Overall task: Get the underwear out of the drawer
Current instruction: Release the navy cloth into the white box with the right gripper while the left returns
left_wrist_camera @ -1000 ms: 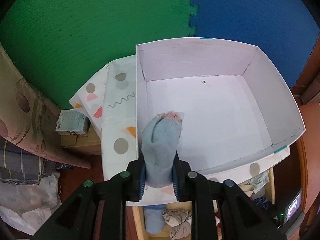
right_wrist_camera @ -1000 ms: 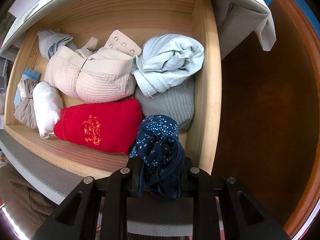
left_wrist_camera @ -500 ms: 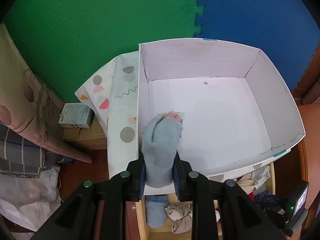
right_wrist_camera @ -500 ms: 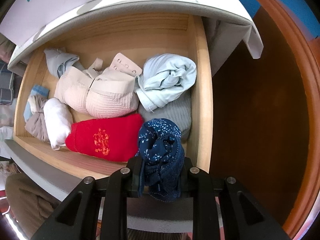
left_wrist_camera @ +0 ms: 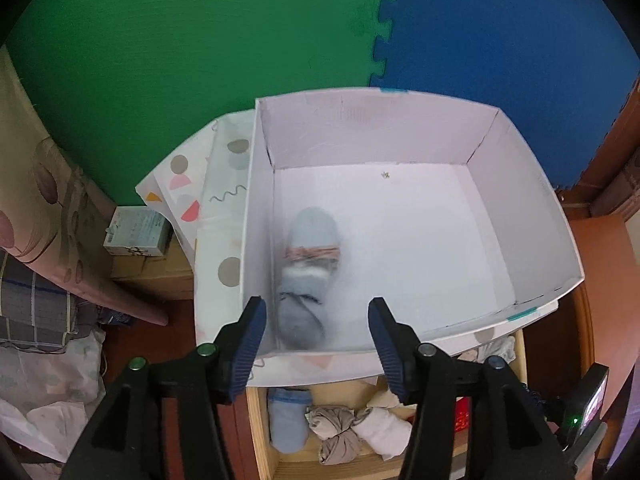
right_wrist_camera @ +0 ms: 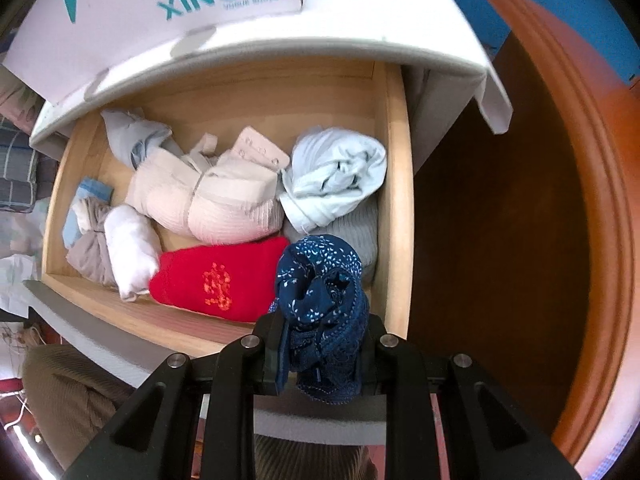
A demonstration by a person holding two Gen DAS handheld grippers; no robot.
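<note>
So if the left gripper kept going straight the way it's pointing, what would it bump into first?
Probably the rolled light-blue underwear lying blurred inside the white cardboard box, or the box floor beside it. The left gripper points down into the box, its jaws opening with nothing between them. Depth is hard to judge.

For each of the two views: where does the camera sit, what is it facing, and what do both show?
Left wrist: behind the left claw, jaws opening, tilted down into the white box where a blurred grey-blue roll lies free.
Right wrist: behind the right claw, looking down at the wooden drawer, clamped on navy underwear.
Shared: box, drawer, the beige and white rolls.
</note>
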